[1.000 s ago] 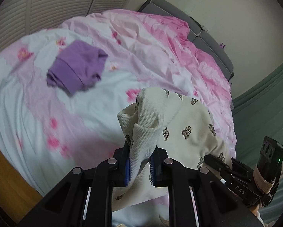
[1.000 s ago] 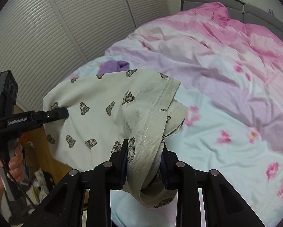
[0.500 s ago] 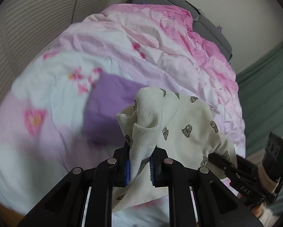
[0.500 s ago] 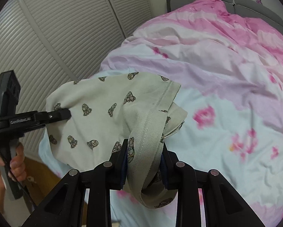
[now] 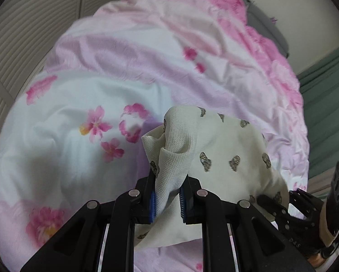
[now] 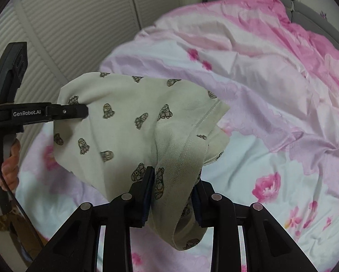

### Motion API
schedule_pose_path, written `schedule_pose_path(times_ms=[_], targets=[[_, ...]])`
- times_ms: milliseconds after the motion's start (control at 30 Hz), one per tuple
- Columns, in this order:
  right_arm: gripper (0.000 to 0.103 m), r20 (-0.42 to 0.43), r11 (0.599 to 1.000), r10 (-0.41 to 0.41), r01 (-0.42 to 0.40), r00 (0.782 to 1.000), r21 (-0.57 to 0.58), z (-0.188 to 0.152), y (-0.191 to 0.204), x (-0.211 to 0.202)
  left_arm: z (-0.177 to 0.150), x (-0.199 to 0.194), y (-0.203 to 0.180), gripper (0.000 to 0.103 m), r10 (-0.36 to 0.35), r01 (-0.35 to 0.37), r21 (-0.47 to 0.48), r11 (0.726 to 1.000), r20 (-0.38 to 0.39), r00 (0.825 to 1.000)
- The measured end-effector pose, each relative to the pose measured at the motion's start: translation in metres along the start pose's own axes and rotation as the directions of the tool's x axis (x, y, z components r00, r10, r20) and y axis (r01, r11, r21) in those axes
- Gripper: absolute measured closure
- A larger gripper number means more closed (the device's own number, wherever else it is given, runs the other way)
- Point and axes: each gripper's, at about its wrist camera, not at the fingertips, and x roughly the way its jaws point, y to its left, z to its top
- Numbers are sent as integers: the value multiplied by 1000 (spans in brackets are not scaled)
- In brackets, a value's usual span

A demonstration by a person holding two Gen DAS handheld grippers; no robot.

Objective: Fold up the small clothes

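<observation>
A small cream garment (image 5: 217,149) printed with little dark figures hangs in the air between both grippers, above the bed. My left gripper (image 5: 168,200) is shut on one bunched corner of it. My right gripper (image 6: 173,192) is shut on the hemmed edge at the other side, where the garment (image 6: 128,117) spreads wide. The left gripper also shows at the left of the right wrist view (image 6: 74,111), pinching the cloth. The right gripper shows at the lower right of the left wrist view (image 5: 283,206). A sliver of purple cloth (image 5: 150,124) peeks out behind the garment.
A pink and white flowered duvet (image 6: 271,104) covers the bed under the garment. A grey headboard (image 6: 305,15) runs along the far side. Slatted closet doors (image 6: 78,22) stand to the left. A green curtain (image 5: 323,104) hangs at the right.
Both grippers have carried the held garment forward over the bed. The purple garment, in plain view a second ago, is now almost wholly hidden behind the cream one.
</observation>
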Motion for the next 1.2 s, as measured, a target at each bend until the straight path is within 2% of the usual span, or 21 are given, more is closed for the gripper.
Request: schedule_pose_path(times_ms=[133,167,200,233,267,300,367,400,533,600,667,767,867,1000,1200], targets=[[58,-66,995,-82,86,994,51,-8,-11,24,0,20,11,82,65,-67,-45,997,-32,997],[52,-77,993,-95,100,993,68,-11,-16,26,-1,19,11,74,88,-89,-47,995,-29,996],[48,-92,990,-103,111,990,90,-15,-23,29,-1,16,9,62,122,-123,-42,991,-24,992],[47,-114,985,-118,131,986,108,-18,-29,32,-2,11,7,53,166,-166,-27,986,-12,986],[47,-124,981,-127,143,984,128,-22,-37,31,-3,6,4,37,207,-207,-10,978,7,978],[47,-130,976,-140,159,982,146,-27,-43,29,-4,-1,0,31,245,-246,4,969,38,969],[45,-126,972,-157,176,979,157,-33,-52,20,-8,-15,-7,31,312,-314,16,949,71,947],[40,-118,972,-161,178,980,156,-35,-55,15,-13,-22,-14,31,335,-338,25,941,78,939],[29,-47,968,-158,164,986,188,-51,-64,-27,-40,-47,-52,31,307,-318,95,943,116,945],[21,-19,969,-153,154,988,191,-60,-67,-48,-60,-59,-79,23,290,-307,135,942,128,948],[19,9,970,-167,163,986,181,-73,-68,-76,-83,-72,-110,17,264,-286,167,943,144,954],[17,34,967,-186,177,982,184,-94,-74,-115,-115,-87,-155,16,210,-236,186,954,152,966],[17,53,962,-207,193,977,194,-119,-84,-152,-148,-101,-198,15,219,-253,223,941,165,962],[16,88,952,-238,214,967,218,-152,-100,-198,-190,-122,-251,11,221,-284,304,909,224,949],[14,120,940,-247,207,962,272,-205,-121,-260,-240,-146,-307,9,184,-263,331,906,251,950]])
